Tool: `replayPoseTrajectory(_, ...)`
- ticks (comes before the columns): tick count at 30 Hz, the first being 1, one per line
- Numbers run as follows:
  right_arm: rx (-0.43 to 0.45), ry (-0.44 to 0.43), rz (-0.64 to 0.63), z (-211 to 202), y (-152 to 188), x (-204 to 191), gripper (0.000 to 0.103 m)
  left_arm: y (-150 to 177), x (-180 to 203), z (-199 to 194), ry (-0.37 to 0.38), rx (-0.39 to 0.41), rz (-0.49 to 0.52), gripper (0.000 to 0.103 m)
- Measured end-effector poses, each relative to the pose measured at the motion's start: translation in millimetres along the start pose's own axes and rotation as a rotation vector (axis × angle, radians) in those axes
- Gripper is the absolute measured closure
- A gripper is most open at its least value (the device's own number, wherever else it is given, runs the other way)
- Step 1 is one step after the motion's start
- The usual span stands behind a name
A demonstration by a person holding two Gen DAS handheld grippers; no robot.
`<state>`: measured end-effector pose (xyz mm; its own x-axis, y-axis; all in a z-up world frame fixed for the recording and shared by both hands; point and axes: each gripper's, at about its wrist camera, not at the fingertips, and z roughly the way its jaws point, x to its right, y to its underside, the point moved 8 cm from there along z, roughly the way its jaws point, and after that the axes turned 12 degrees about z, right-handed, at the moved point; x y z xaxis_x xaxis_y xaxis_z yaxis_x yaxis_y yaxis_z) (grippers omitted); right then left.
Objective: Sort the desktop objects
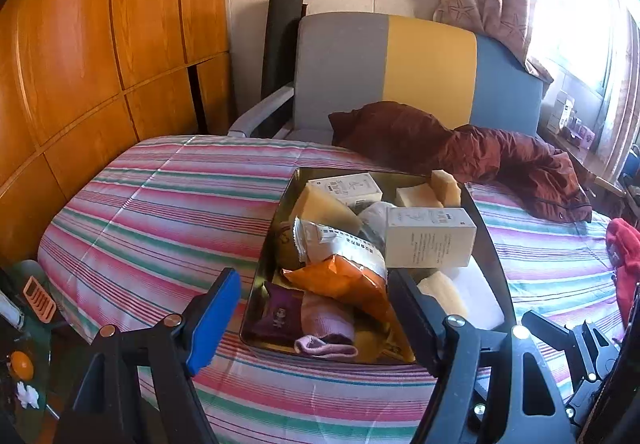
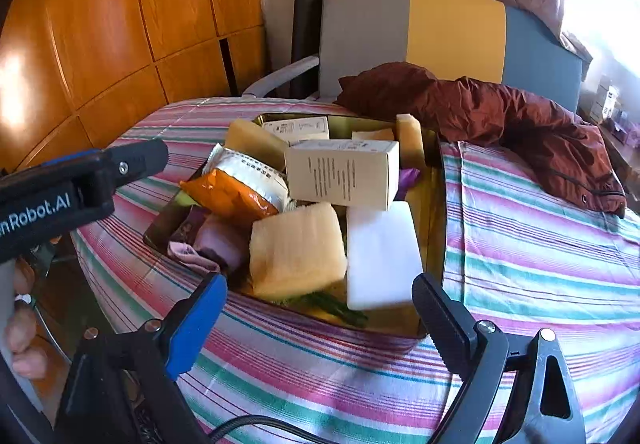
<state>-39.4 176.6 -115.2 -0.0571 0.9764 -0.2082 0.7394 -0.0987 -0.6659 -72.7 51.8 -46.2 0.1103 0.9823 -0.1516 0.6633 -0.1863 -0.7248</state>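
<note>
Both the left gripper (image 1: 308,308) and the right gripper (image 2: 320,308) hang wide and empty at the near rim of the tray (image 2: 434,204) on the striped bed. Nearest lies a yellow sponge (image 2: 296,248), soft and light (pinch its sides); behind it, a stiff carton (image 2: 344,172), probably light.

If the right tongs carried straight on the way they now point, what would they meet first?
Most likely the yellow sponge, which lies in the tray directly ahead between the open right tongs; the white block sits just beside it, and depth is uncertain.
</note>
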Motion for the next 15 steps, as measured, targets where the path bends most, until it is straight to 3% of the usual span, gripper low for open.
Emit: replayPoseTrajectory(15, 0.014, 0.039, -0.034, 2.1, 1.5, -2.6, 0.009, 2.9, -4.1, 4.3, 0.001, 0.01, -0.003, 0.034)
